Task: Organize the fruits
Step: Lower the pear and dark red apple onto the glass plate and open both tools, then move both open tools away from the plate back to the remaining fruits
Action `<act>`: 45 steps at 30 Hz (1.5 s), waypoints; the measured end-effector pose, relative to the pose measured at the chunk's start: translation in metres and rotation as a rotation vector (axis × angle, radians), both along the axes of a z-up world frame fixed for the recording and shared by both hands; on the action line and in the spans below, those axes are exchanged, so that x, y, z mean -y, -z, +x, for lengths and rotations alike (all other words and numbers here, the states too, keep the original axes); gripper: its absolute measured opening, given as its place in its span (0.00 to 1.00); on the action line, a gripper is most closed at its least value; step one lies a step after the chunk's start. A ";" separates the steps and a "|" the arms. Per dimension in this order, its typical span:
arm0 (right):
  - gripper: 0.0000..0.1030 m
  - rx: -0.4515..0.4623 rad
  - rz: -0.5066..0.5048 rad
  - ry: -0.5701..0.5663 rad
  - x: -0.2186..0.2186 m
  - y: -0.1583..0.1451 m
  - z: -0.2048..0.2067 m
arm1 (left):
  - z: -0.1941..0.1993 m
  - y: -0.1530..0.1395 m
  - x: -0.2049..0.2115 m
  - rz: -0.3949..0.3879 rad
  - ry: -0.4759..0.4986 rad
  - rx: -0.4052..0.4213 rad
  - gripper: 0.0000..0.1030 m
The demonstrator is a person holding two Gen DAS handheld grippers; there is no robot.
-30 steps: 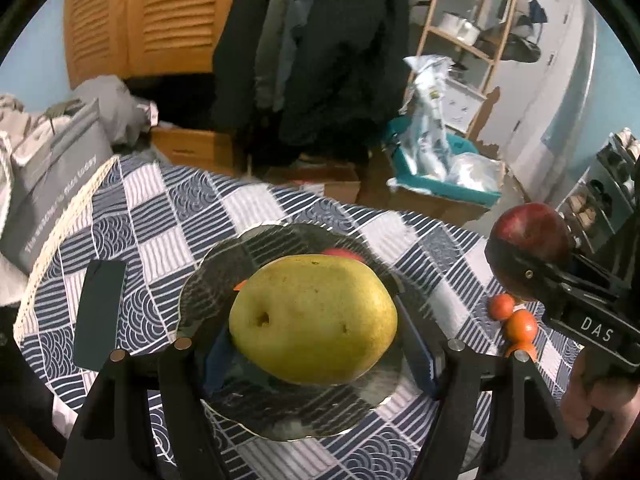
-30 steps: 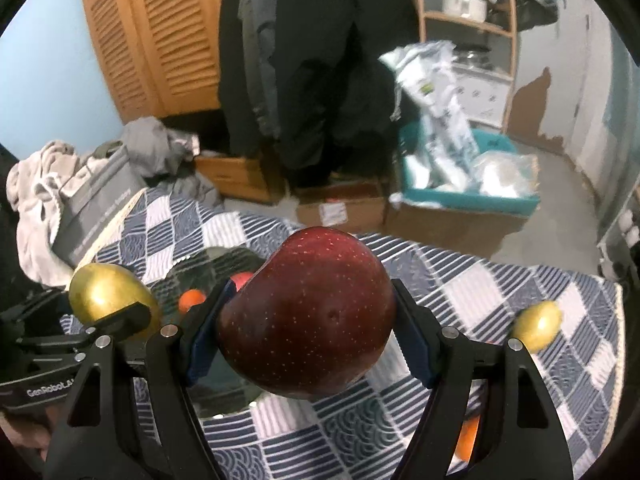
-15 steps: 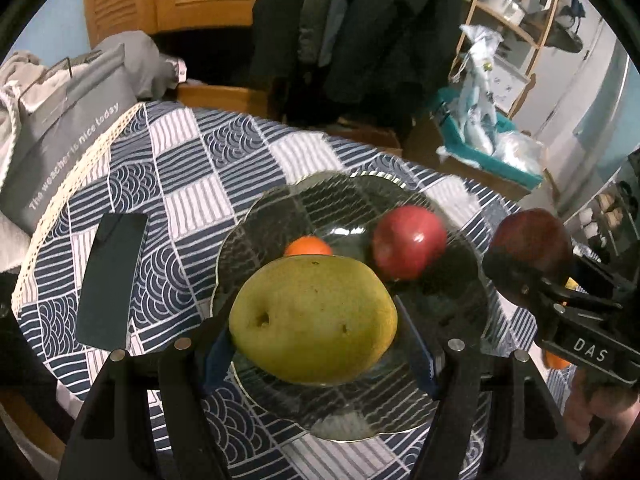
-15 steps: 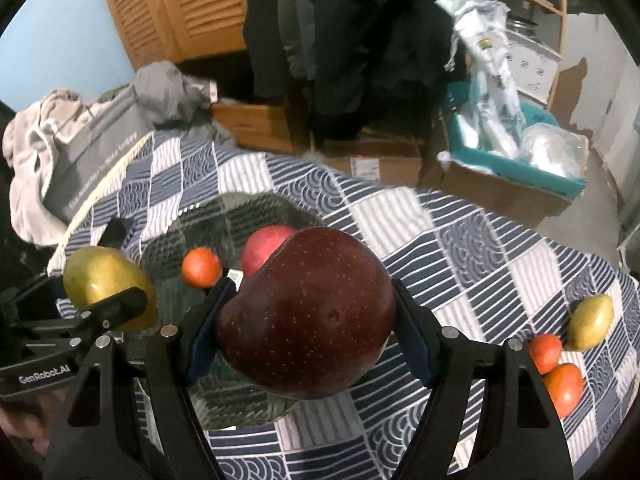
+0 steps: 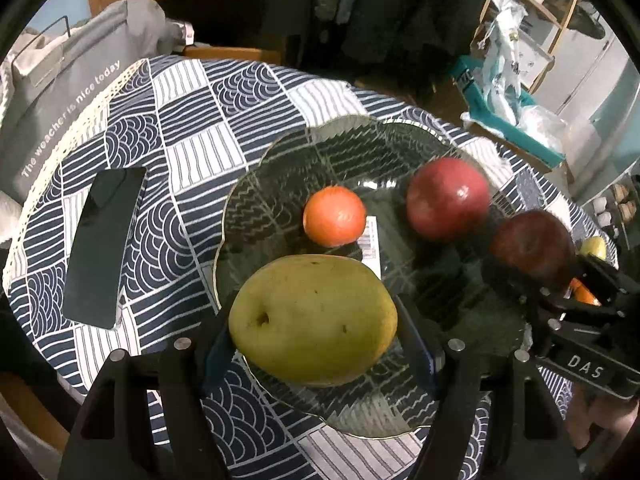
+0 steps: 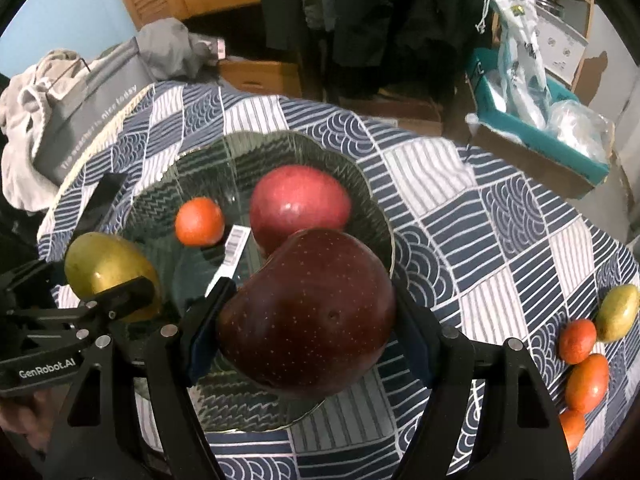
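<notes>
Fruit fills both my jaws. My left gripper (image 5: 316,356) is clenched on a yellow-green pear (image 5: 313,319), its pads pressing the pear's two sides, over the near rim of the glass plate (image 5: 280,156). My right gripper (image 6: 308,354) grasps a dark red pear (image 6: 308,322) the same way, over the plate's right side.

Only the left view shows the dark phone (image 5: 102,246) whole, lying flat near the desk's left edge, just beside the plate. Only the right view shows the loose fruit near the desk's right edge: a small green-yellow fruit (image 6: 618,312) and a cluster of tangerines (image 6: 586,376) just below it, well apart from the plate. Both views show a red apple (image 6: 300,208) and one tangerine (image 6: 199,221) lying on the plate, with a barcode label (image 6: 234,248) between them.

Both grippers point steeply down at the checked tablecloth (image 6: 500,208), side by side, each visible in the other's camera. A bit of my hand (image 6: 24,408) shows behind the left one.

Compared with a second ago, both have sunk toward the plate: it looms larger, and the apple and tangerine, then half hidden behind the pears, are now in plain sight. The grips have not changed.
</notes>
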State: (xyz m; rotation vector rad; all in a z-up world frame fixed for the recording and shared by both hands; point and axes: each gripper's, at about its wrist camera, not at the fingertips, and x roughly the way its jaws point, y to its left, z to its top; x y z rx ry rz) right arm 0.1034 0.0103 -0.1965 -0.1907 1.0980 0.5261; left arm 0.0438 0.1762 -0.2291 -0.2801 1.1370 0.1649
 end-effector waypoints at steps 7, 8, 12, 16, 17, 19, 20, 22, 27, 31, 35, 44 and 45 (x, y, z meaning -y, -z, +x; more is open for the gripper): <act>0.74 -0.022 0.010 0.007 0.001 0.000 0.002 | 0.002 0.012 0.001 0.007 0.008 -0.032 0.68; 0.74 -0.024 0.009 0.006 0.001 0.001 0.002 | 0.000 0.007 0.001 0.015 0.005 -0.015 0.66; 0.75 -0.021 0.019 -0.011 -0.001 -0.001 0.001 | -0.002 -0.011 0.003 0.060 0.010 0.039 0.75; 0.75 0.006 0.065 -0.004 0.003 -0.016 0.001 | -0.002 -0.012 0.003 0.060 0.014 0.032 0.75; 0.75 0.015 0.073 0.001 0.004 -0.020 0.001 | -0.003 -0.012 0.004 0.054 0.015 0.029 0.75; 0.74 0.027 0.084 0.008 0.005 -0.027 0.002 | -0.003 -0.013 0.005 0.056 0.018 0.026 0.75; 0.75 0.034 0.089 0.014 0.007 -0.031 0.002 | -0.003 -0.017 0.005 0.056 0.019 0.030 0.75; 0.74 0.046 0.096 0.024 0.010 -0.037 0.001 | -0.005 -0.021 0.008 0.052 0.021 0.045 0.75; 0.75 0.087 0.094 0.045 0.018 -0.055 -0.003 | -0.008 -0.043 0.016 0.043 0.028 0.098 0.75; 0.75 0.155 0.068 0.054 0.023 -0.076 -0.011 | -0.011 -0.059 0.023 0.026 0.038 0.138 0.75; 0.75 0.213 0.050 0.066 0.032 -0.095 -0.019 | -0.013 -0.075 0.033 0.018 0.061 0.175 0.75; 0.76 0.295 0.051 0.108 0.055 -0.130 -0.033 | -0.019 -0.103 0.051 0.016 0.090 0.241 0.75; 0.77 0.300 0.053 0.114 0.058 -0.132 -0.034 | -0.020 -0.105 0.052 0.010 0.090 0.247 0.76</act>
